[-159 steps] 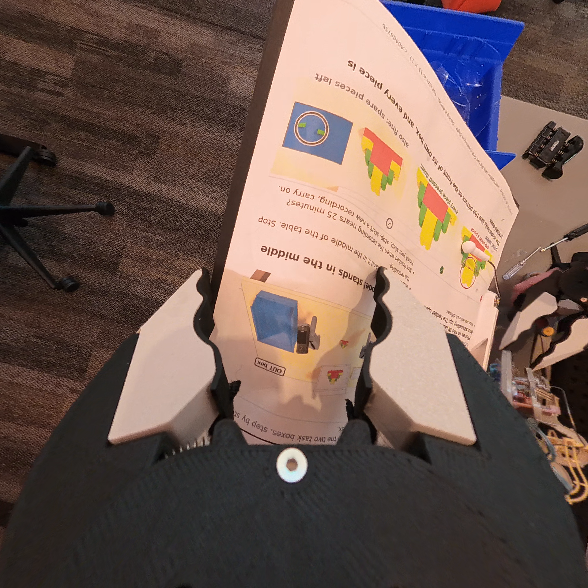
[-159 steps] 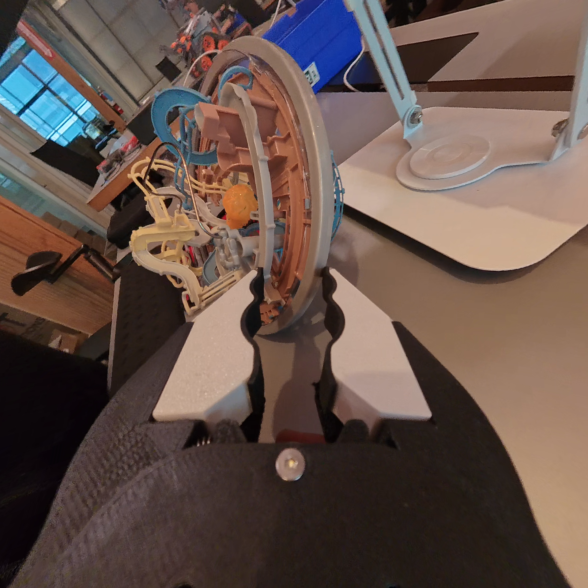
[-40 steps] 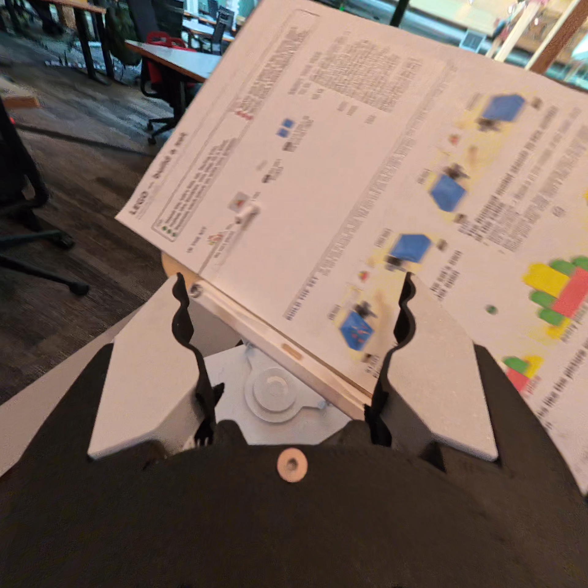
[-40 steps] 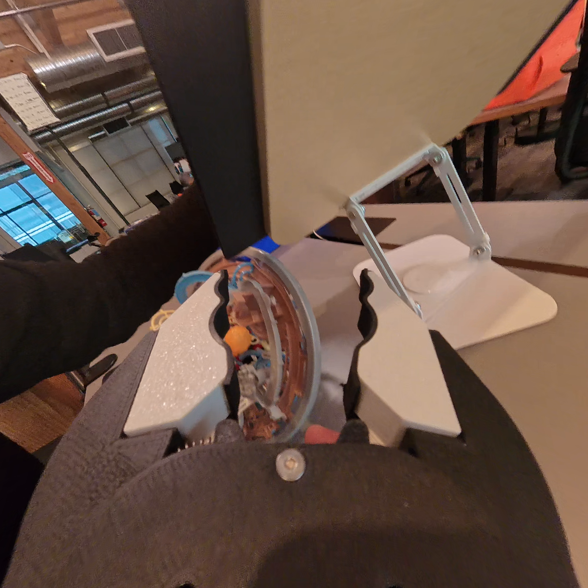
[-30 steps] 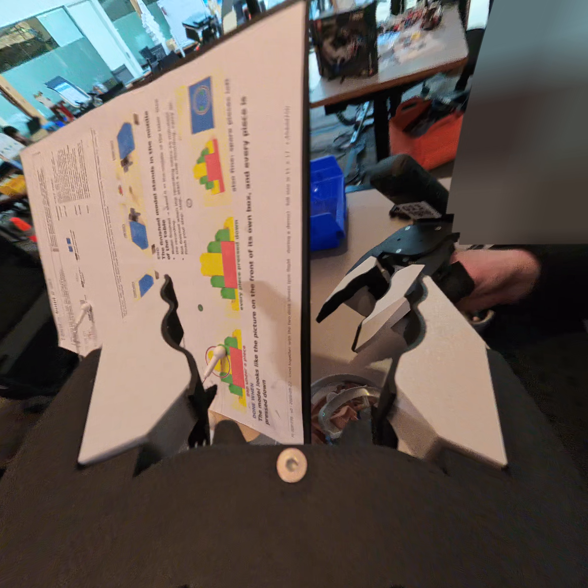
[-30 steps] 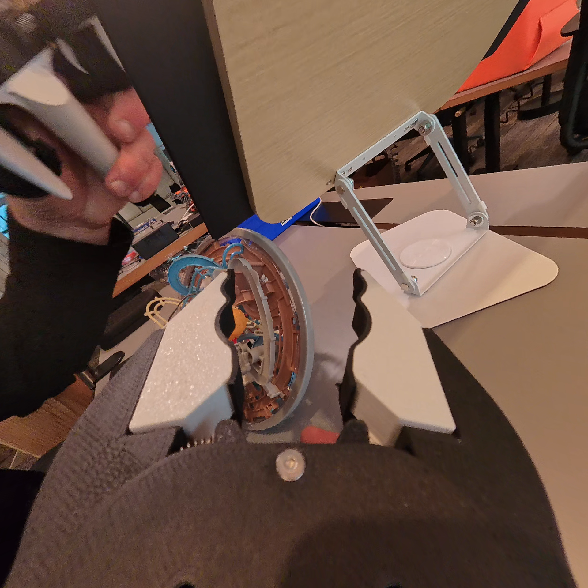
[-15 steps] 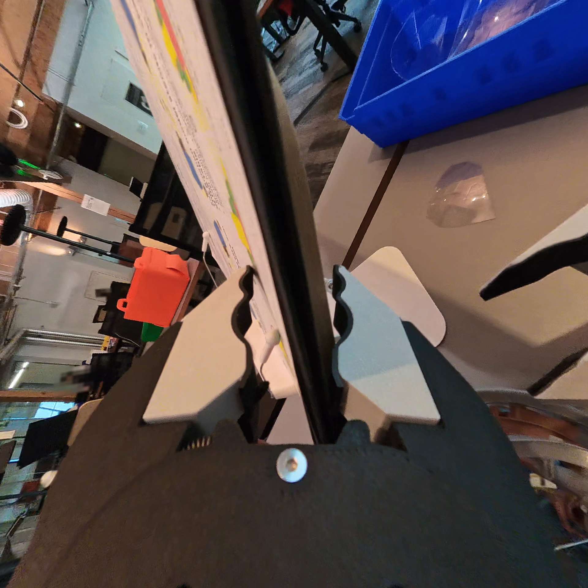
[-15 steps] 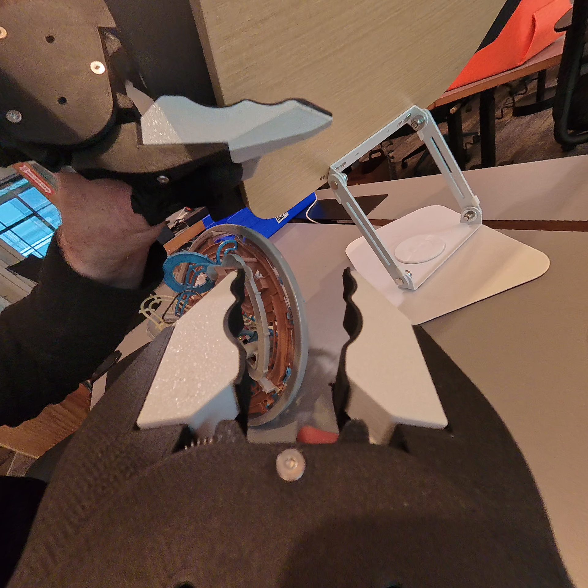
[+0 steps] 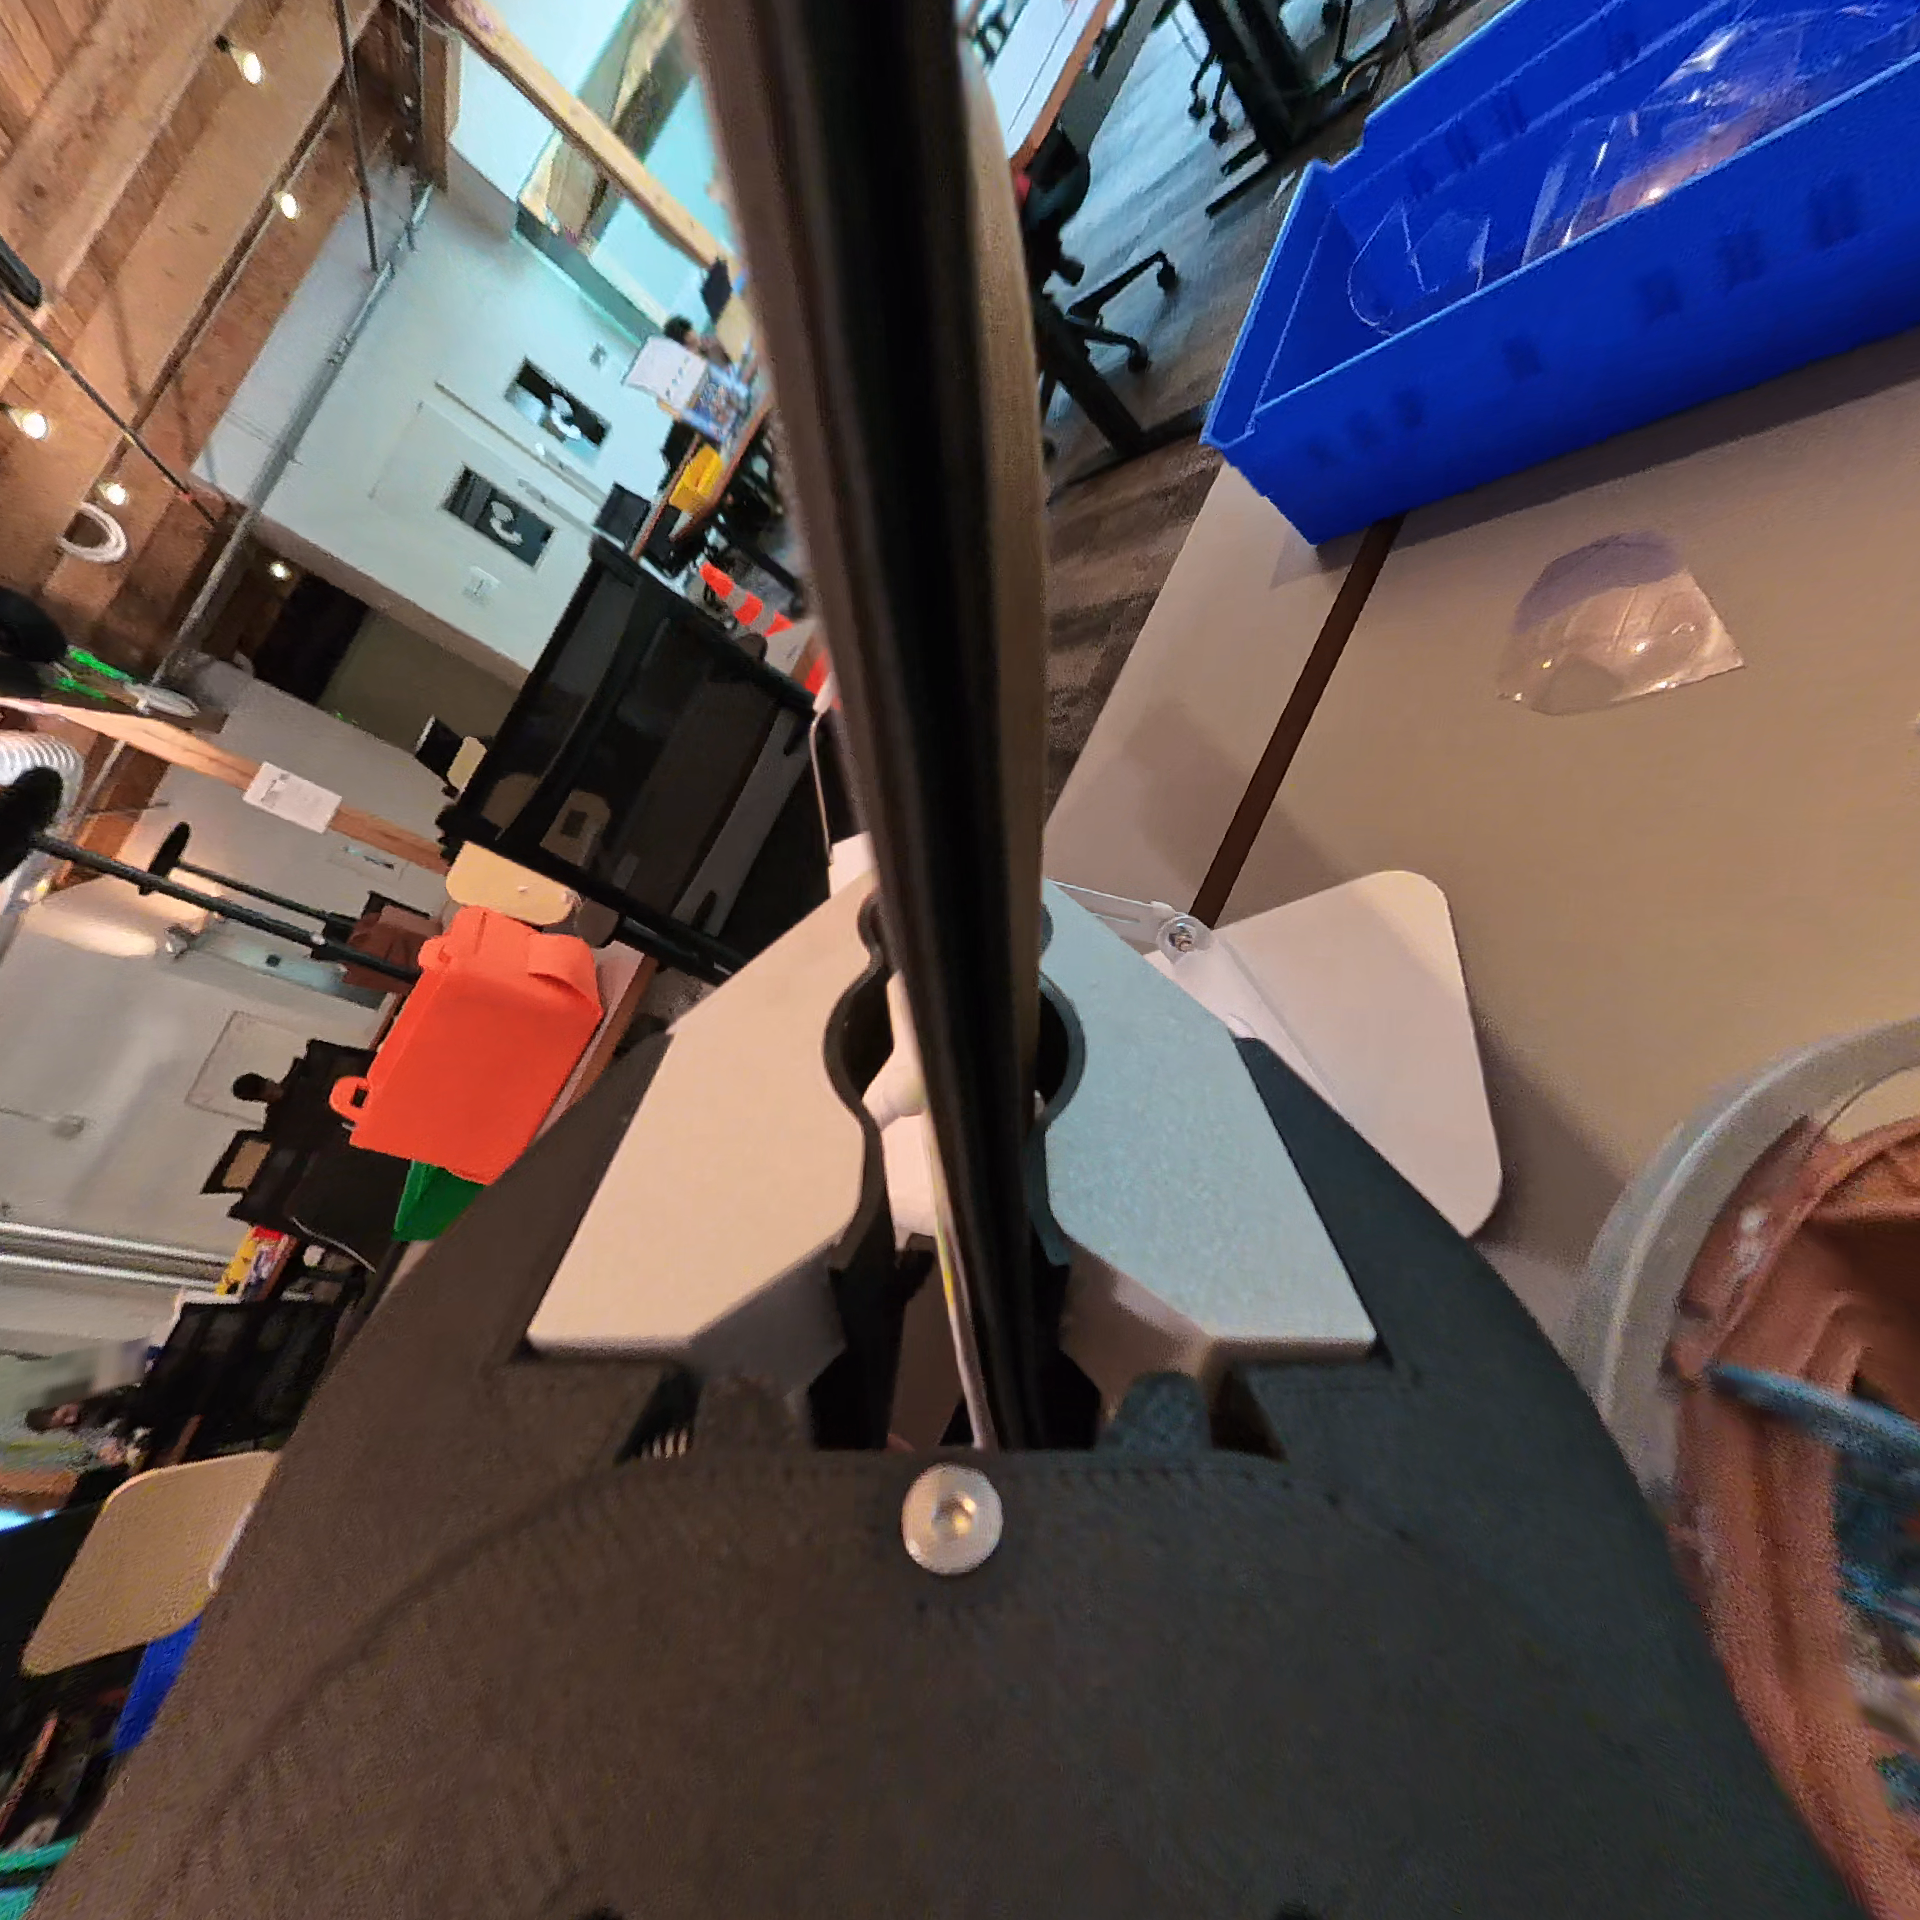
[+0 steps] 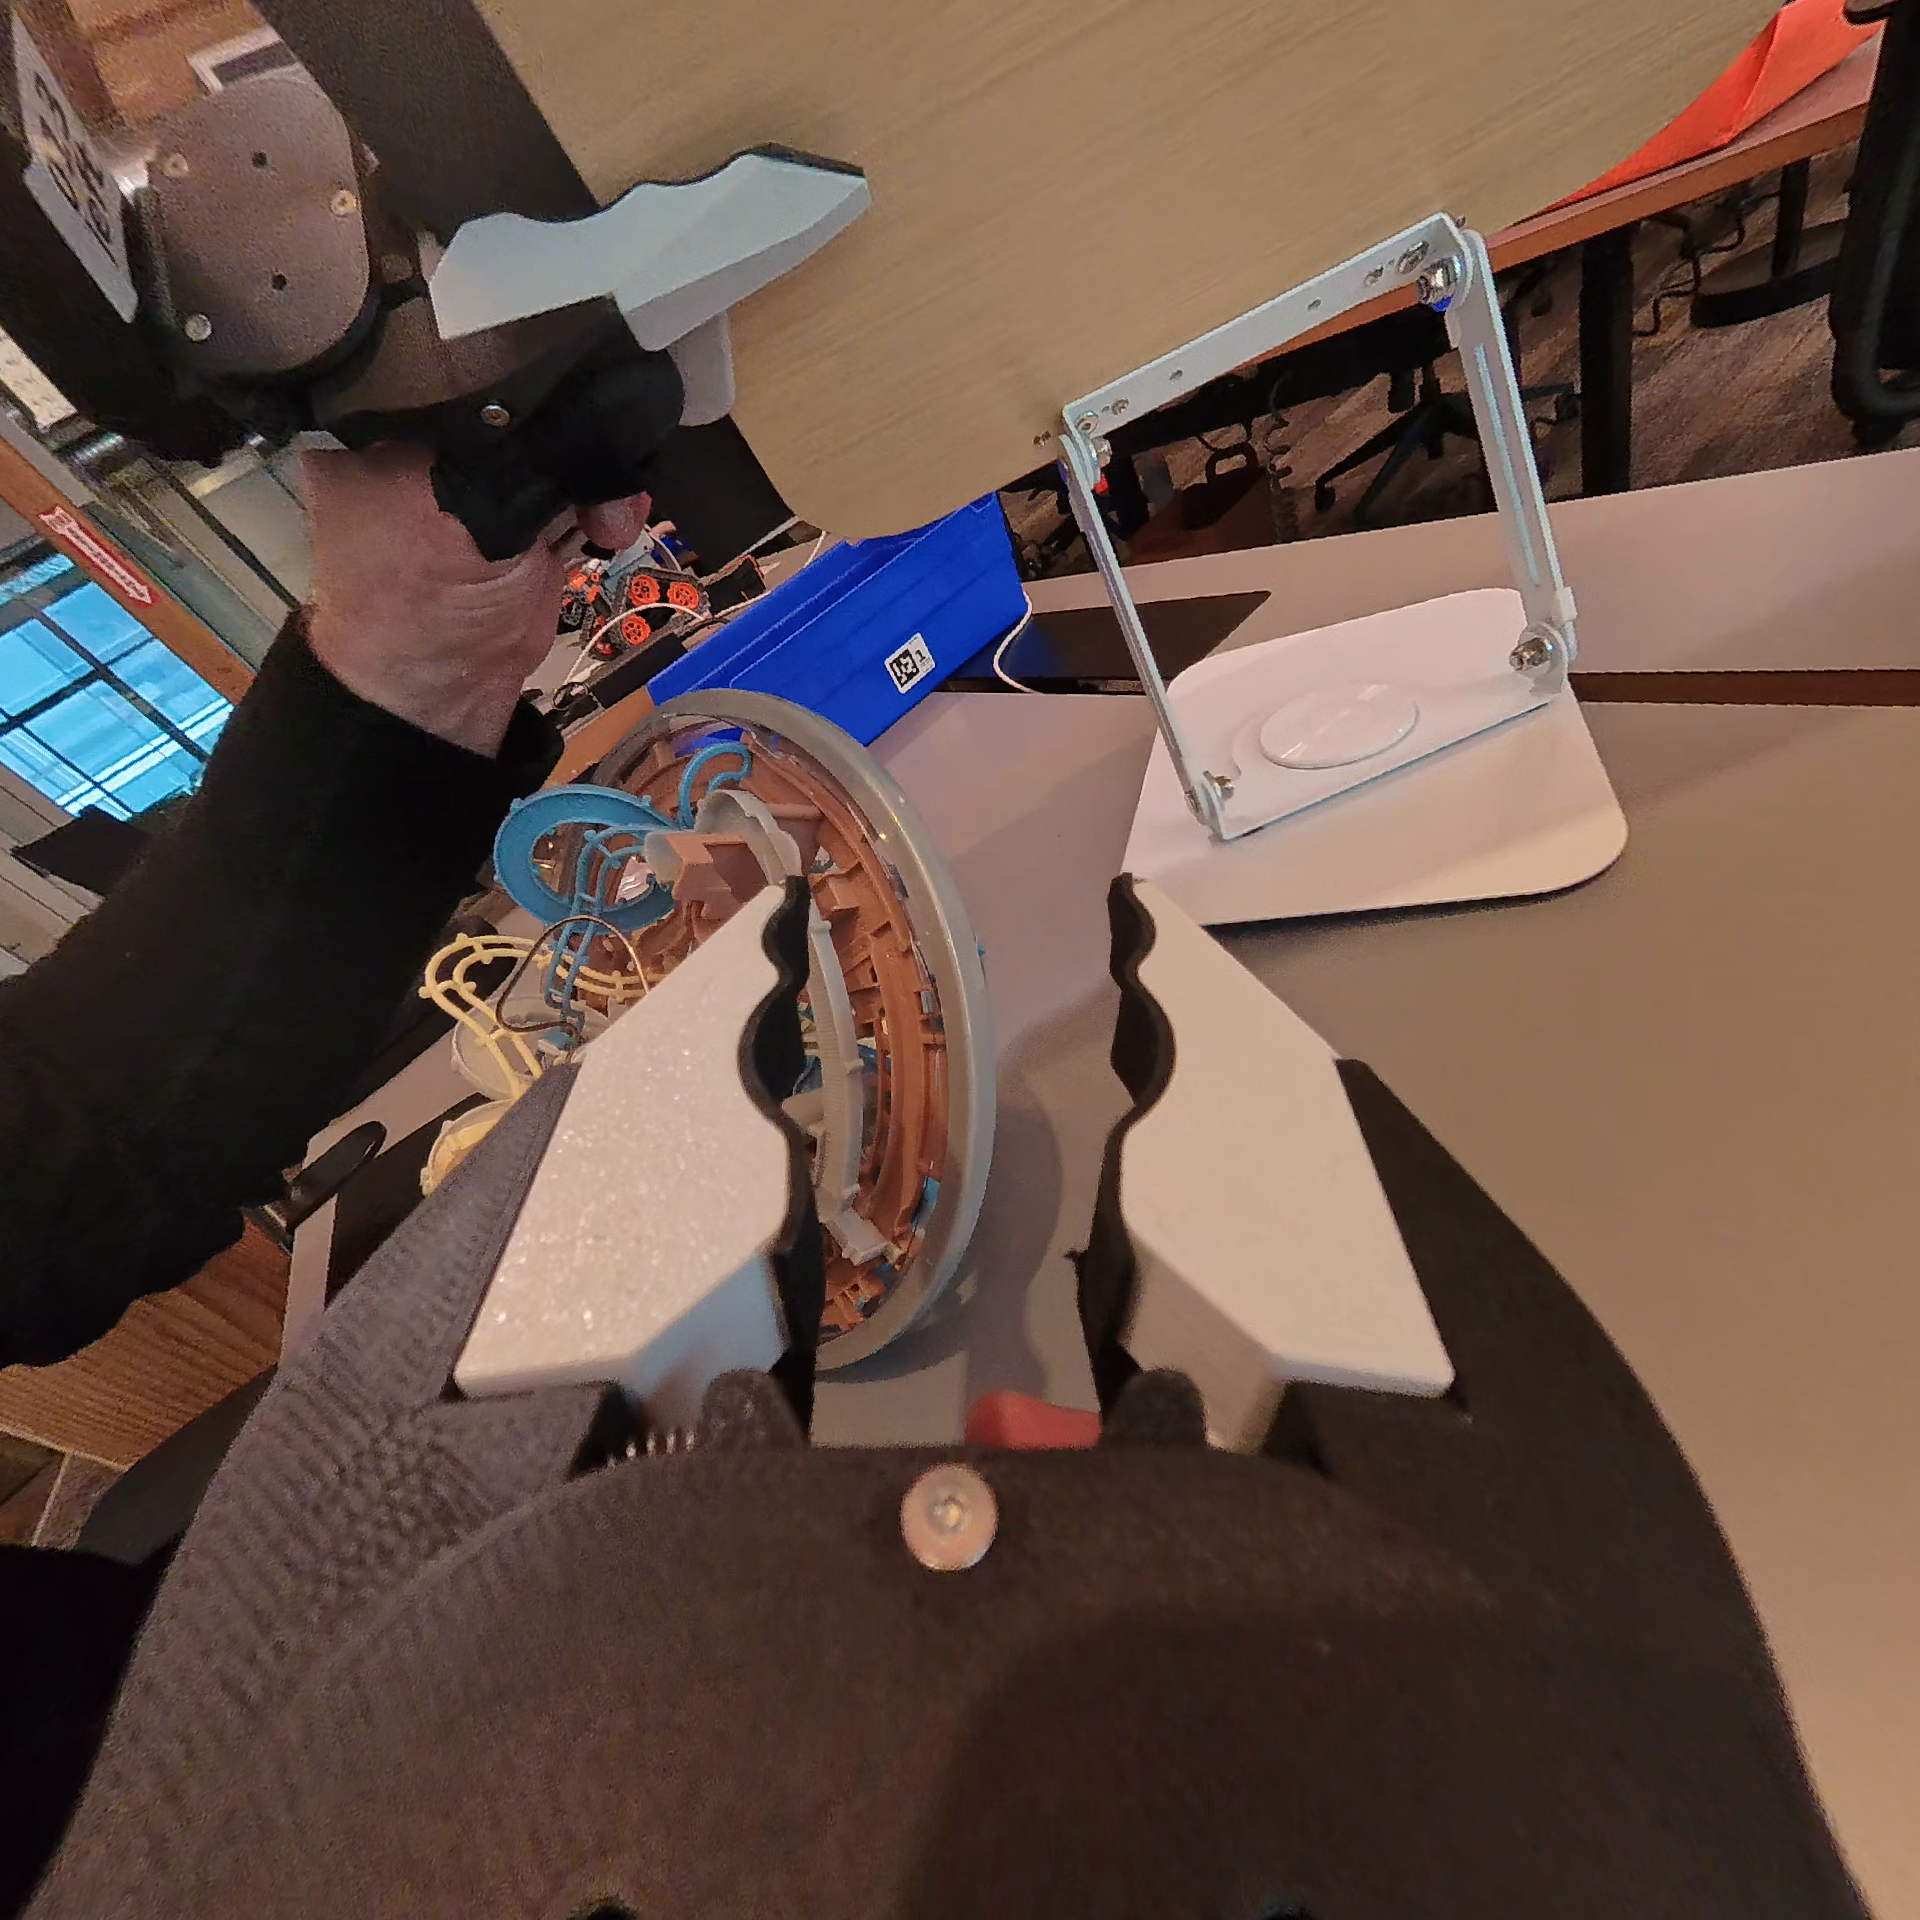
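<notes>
My left gripper [image 9: 956,997] is shut on the black edge of a wooden board [image 9: 914,520], seen edge-on, with a paper sheet on its left face. In the right wrist view the left gripper [image 10: 727,239], held by a hand [image 10: 436,623], clamps the board [image 10: 1143,208] at its lower left edge. The board sits on a white hinged stand [image 10: 1351,727]. My right gripper [image 10: 951,904] is open, with the rim of a round brown and blue maze disc [image 10: 935,987] standing upright between the jaws, close to the left finger. The disc also shows blurred in the left wrist view [image 9: 1766,1351].
A blue bin [image 9: 1558,312] stands at the far table edge, also in the right wrist view [image 10: 852,623]. A clear plastic dome piece [image 9: 1610,644] lies on the grey table [image 10: 1558,1143]. Loose cream and blue maze parts [image 10: 540,935] lie left of the disc. An orange box [image 9: 468,1049] stands beyond. The left gripper's tips are roughly 20 centimeters from the right gripper's.
My left gripper swung round the board, came to its edge and has now shut on it. My right gripper has opened from the disc's rim and stayed around it.
</notes>
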